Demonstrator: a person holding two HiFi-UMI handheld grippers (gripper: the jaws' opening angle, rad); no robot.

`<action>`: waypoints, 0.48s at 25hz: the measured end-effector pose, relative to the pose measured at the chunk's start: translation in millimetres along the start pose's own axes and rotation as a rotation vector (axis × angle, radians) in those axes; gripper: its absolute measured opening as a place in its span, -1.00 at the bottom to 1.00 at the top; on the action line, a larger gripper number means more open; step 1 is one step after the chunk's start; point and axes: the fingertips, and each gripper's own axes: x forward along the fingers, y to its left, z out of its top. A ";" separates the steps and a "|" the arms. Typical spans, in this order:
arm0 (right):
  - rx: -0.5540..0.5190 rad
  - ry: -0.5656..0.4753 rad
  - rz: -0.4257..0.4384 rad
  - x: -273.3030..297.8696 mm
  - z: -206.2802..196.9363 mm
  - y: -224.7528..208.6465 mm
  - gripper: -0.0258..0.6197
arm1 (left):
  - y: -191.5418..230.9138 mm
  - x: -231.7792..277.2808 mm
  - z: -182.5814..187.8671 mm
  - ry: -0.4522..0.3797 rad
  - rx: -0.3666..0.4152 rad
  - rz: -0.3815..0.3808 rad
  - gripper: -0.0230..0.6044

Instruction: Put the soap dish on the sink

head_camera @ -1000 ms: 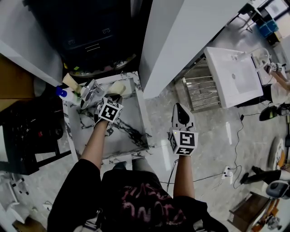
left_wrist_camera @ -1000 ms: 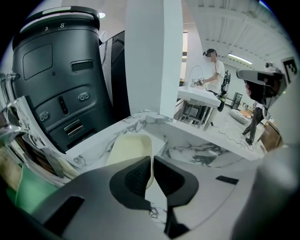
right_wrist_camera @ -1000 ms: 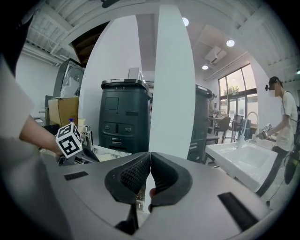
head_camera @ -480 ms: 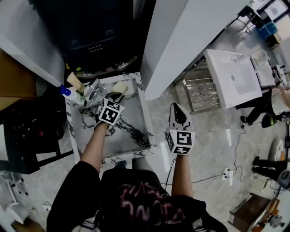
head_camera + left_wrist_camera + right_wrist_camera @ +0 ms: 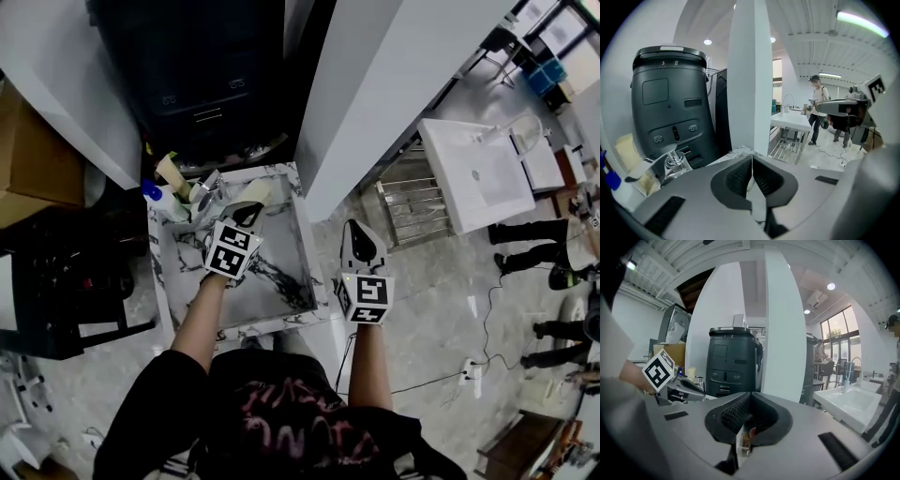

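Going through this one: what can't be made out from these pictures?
1. Head view: cream object on the marble sink's back rim is partly covered by the left claw; cannot confirm it is the soap dish.
2. Left gripper view: the claw's own body hides that rim.
3. Head view: items by the faucet are too small and dark to identify.
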 end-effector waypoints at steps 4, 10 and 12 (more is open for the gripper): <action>0.002 -0.023 0.010 -4.8 9.7 14.8 -0.88 | 3.0 -27.2 12.9 -0.053 -0.023 0.027 -0.87; -0.007 -0.031 0.033 -12.1 14.5 42.9 -0.88 | 6.6 -70.0 31.1 -0.128 -0.017 0.057 -0.88; -0.004 -0.039 0.036 -14.4 17.4 49.7 -0.88 | 10.3 -86.9 40.9 -0.159 -0.016 0.073 -0.88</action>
